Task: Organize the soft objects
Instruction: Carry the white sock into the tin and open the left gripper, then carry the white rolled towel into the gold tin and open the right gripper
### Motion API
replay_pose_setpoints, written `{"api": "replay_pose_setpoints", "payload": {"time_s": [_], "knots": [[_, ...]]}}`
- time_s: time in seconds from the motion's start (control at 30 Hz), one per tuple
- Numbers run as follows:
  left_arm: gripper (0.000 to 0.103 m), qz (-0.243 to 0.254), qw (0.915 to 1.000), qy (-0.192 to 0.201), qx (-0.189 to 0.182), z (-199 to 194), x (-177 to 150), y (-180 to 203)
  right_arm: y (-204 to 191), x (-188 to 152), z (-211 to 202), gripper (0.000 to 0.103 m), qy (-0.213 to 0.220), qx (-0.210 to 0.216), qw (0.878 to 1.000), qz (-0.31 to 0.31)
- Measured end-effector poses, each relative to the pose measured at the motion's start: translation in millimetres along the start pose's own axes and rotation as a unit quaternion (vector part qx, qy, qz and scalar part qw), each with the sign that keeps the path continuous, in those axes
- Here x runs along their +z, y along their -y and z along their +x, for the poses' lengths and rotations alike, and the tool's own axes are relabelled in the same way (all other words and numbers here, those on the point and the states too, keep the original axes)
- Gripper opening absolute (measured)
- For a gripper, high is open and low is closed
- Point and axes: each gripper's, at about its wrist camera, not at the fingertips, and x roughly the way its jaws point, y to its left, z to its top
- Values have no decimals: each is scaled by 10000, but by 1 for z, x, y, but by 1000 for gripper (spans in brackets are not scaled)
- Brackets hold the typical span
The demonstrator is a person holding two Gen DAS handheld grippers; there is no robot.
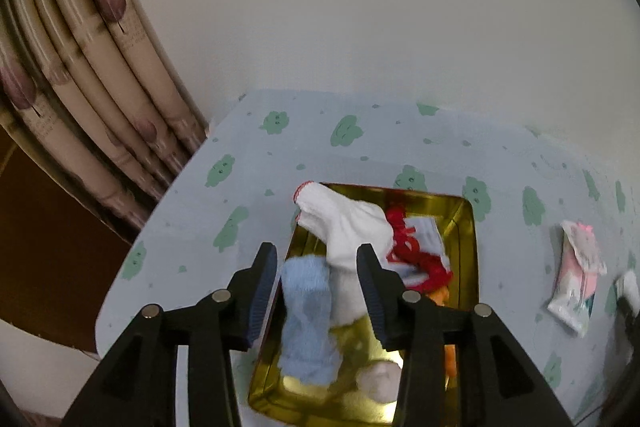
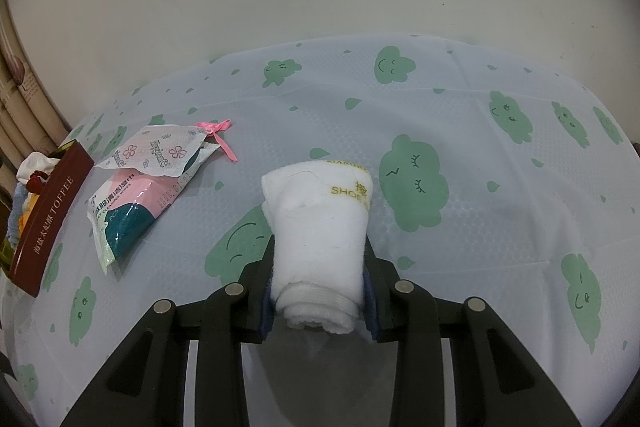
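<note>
So the left gripper [image 1: 316,283] hangs over a shiny gold-lined tin box [image 1: 466,227], jaws standing apart with nothing pinched between the ribbed blue pads. Down in the gap you can see a fuzzy light-blue sock [image 1: 306,323] lying in the box, terry-looking and kinda crumpled. Next to it there's a white knit glove [image 1: 344,223] with a thin red stitched cuff that flops over the box's far-left rim. A tangle of red yarn-like stuff [image 1: 416,259] sits to the right of the glove, plus a bit of orange fabric [image 1: 440,297] and a small white fluffy ball [image 1: 378,379] near the front. The inside of the box is mirror-glossy and reflects everything yellowish.

The right gripper [image 2: 318,279] is clamped on a rolled white towel [image 2: 320,227], soft and nappy, with a woven band at the near end and yellow lettering on the far end. The roll is a chunky cylinder pointing away from the camera, squeezed at the sides by the pads.

From that side the box shows a dark red outer wall [image 2: 48,211] with "TOFFEE" printed on it, off at the left edge. Between the box and the towel lies a crinkly plastic wet-wipes pack [image 2: 132,203], with a flat white sachet with flower prints [image 2: 160,151] on top of it and a pink ribbon bow [image 2: 218,131] at its corner. All of it sits on a pale blue embossed tablecloth [image 2: 480,155] with green smiley clouds.
</note>
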Motion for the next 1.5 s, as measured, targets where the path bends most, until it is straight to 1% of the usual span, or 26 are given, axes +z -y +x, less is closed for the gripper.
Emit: {"api": "replay_pose_setpoints", "payload": {"time_s": [0.1, 0.23, 0.4, 0.53, 0.57, 0.63, 0.8, 0.93, 1.07, 1.17, 1.3, 1.43, 1.5], "knots": [[43, 9, 9999, 80, -67, -7, -18, -1, 0, 0, 0, 32, -3, -16, 10000, -16], [43, -150, 9998, 68, -134, -3, -41, -12, -3, 0, 0, 31, -1, -128, 9999, -98], [43, -394, 9991, 136, 47, 1, -62, -28, -10, -1, -1, 28, -2, -370, 9991, -196], [43, -568, 9983, 119, 76, 7, -73, -42, -18, -3, -5, 27, -35, -544, 9982, -244], [43, -645, 9977, 138, 133, 7, -76, -46, -21, -3, -7, 27, -27, -598, 9979, -257], [43, -742, 9968, 218, 181, 6, -82, -53, -27, -3, -11, 27, -19, -607, 9977, -290], [44, -842, 9949, 309, 462, 8, -92, -64, -49, 2, -23, 27, 39, -627, 9971, -419], [44, -980, 9931, 368, 528, 9, -100, -74, -76, 6, -34, 27, 140, -473, 9974, -525], [45, -1019, 9906, 588, 699, 4, -105, -81, -113, 8, -46, 27, 241, -243, 9965, -759], [50, -1058, 9896, 601, 770, 5, -107, -86, -143, 10, -52, 27, 266, -59, 9947, -995], [51, -1285, 9878, 591, 644, 9, -109, -94, -190, 9, -57, 27, 275, 261, 9898, -1370], [52, -1449, 9839, 700, 780, 6, -110, -102, -238, 7, -55, 27, 199, 646, 9830, -1705], [52, -1582, 9817, 689, 806, 7, -110, -109, -265, 4, -53, 27, 182, 821, 9774, -1940]]}}
